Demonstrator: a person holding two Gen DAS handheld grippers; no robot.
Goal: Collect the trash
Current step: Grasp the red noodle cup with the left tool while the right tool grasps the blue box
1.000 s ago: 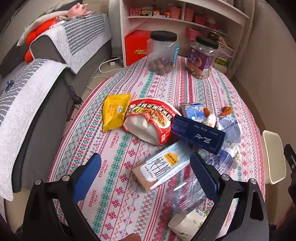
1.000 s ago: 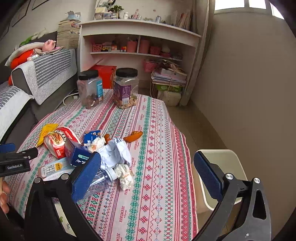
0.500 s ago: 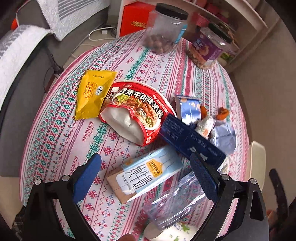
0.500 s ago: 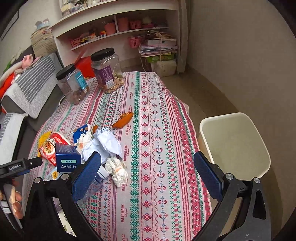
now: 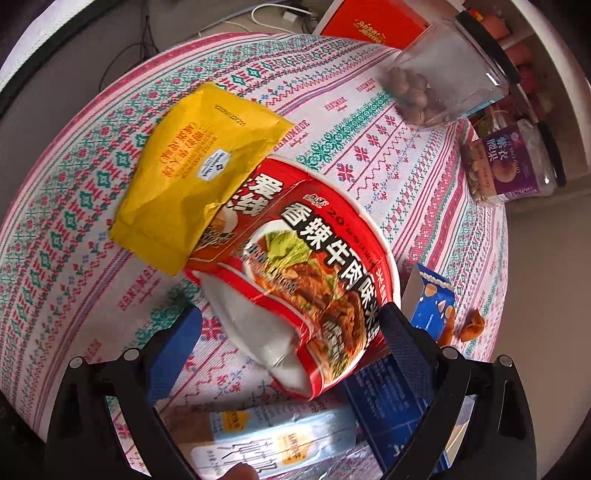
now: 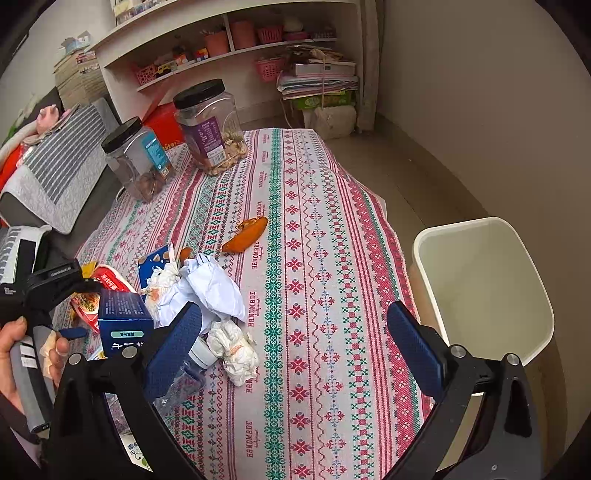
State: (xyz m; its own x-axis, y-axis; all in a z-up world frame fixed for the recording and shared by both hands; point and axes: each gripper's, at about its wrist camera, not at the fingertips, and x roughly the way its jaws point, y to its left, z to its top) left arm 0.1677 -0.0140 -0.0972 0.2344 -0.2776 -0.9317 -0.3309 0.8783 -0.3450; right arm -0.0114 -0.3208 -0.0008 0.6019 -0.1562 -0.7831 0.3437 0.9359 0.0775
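A red instant-noodle bowl [image 5: 295, 266] lies tipped on the patterned tablecloth, straddled by the wide-open fingers of my left gripper [image 5: 291, 339]. A yellow packet [image 5: 195, 173] overlaps its far rim. A pale blue carton [image 5: 273, 439] and a dark blue box [image 5: 391, 402] lie nearer me. In the right wrist view my right gripper [image 6: 295, 343] hangs open over the cloth, beside crumpled tissues [image 6: 234, 350], white paper [image 6: 214, 284] and an orange peel [image 6: 247, 236]. A cream trash bin [image 6: 484, 291] stands off the table's right edge.
Two black-lidded clear jars [image 6: 210, 125] [image 6: 138, 162] stand at the far end of the table. A hand [image 6: 22, 354] holds the left gripper's handle at the left. Shelves [image 6: 229, 48], a red box [image 5: 373, 22] and a grey sofa [image 6: 55, 166] lie beyond.
My left gripper has dropped and moved forward until its open fingers flank the noodle bowl. The right gripper tilted down and right, bringing the bin into fuller view.
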